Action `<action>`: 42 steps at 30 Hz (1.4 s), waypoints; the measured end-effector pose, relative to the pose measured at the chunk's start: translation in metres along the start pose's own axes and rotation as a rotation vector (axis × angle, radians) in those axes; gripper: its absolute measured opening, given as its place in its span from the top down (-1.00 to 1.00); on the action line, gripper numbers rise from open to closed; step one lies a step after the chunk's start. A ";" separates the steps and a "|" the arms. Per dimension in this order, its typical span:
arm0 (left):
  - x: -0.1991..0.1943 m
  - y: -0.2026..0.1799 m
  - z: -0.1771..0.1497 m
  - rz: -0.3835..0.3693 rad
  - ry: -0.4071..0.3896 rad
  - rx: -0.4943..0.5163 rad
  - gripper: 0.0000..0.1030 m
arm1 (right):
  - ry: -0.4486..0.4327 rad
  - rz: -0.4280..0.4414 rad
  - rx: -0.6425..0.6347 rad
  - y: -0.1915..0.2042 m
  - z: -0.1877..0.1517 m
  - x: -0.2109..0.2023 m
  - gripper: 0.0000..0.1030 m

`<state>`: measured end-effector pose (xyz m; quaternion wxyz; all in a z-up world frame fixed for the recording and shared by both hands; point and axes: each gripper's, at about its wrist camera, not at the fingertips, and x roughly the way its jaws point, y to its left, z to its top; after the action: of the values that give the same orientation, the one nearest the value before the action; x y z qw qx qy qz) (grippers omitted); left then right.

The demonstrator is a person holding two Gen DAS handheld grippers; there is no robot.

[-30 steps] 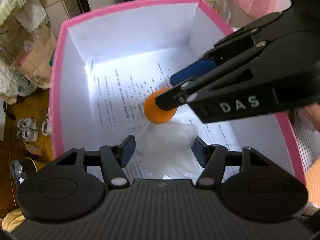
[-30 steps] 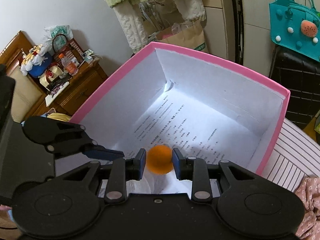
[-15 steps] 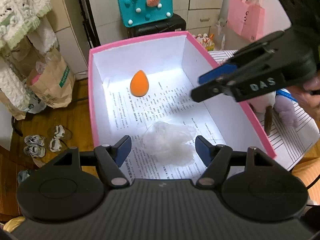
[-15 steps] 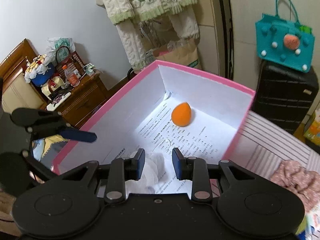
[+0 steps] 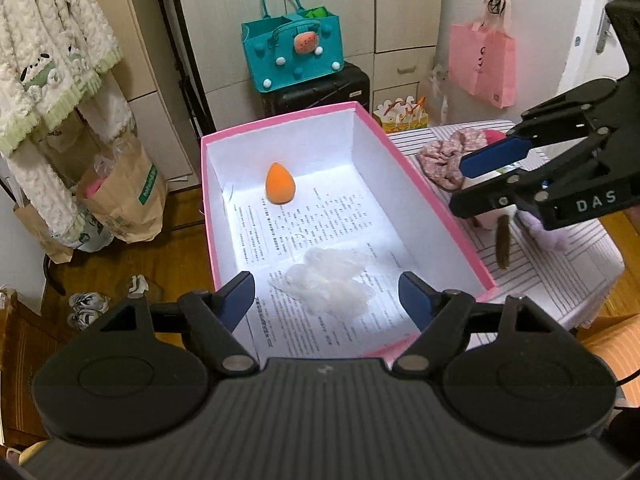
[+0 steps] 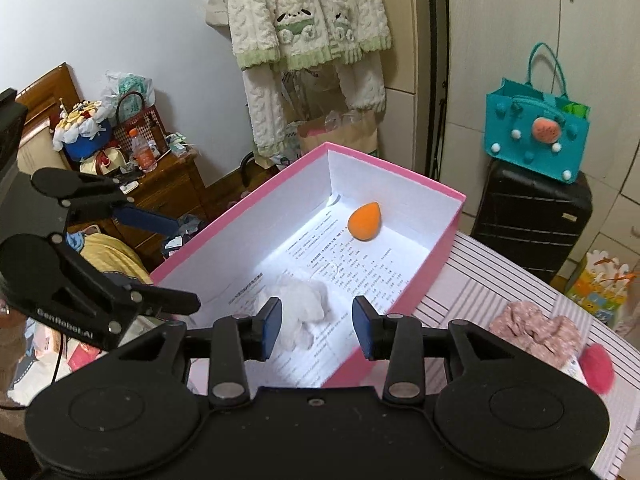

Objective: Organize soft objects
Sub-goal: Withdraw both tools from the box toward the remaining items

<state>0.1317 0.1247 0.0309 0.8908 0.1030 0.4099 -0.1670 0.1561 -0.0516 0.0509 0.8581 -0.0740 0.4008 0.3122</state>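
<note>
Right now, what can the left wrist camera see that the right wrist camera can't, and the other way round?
Only the left wrist view shows the pink paper bag hanging on the wall and the small shoes on the wooden floor.

Only the right wrist view shows the wooden dresser piled with clutter, with an orange-capped bottle on it.

Both show the pink box with the orange teardrop sponge and the crumpled white plastic bag inside, the teal felt bag, the pink floral scrunchie on the striped cloth, and the fluffy cream clothes.

Orange sponge, pink box, striped tablecloth
</note>
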 end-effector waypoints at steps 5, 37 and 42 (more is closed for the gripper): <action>-0.018 -0.018 -0.004 0.026 -0.015 0.045 -0.59 | -0.019 -0.029 -0.027 0.010 -0.011 -0.029 -0.01; -0.021 -0.147 0.008 -0.174 -0.087 0.277 -0.79 | -0.033 -0.157 0.054 -0.045 -0.136 -0.122 -0.39; 0.004 -0.161 0.017 -0.236 -0.081 0.257 -0.79 | -0.036 -0.176 0.105 -0.080 -0.149 -0.115 -0.43</action>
<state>0.0846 -0.0298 0.0315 0.8602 0.1602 0.3584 -0.3256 0.0521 -0.2259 0.0265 0.8919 -0.0585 0.3932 0.2155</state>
